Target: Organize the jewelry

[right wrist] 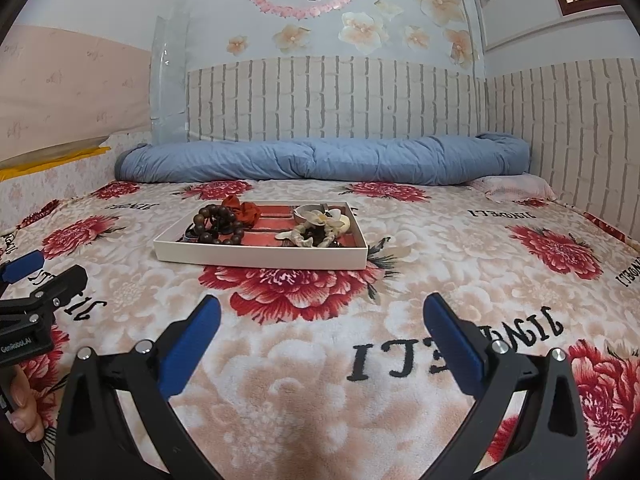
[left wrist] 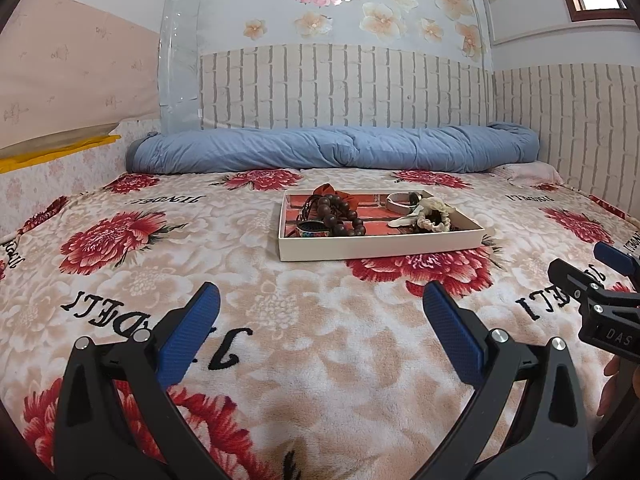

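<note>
White tray (left wrist: pixel 380 246) lying crosswise

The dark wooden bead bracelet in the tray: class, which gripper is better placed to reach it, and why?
Probably the left gripper. The wooden bead bracelet lies at the white tray's left end, on that gripper's side. The right gripper, also open, sits farther right, nearer the pale shell bracelet.

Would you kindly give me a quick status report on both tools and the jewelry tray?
Left tool open, empty. Right tool open, empty. Tray on the blanket ahead, jewelry inside, untouched. Path clear.
</note>
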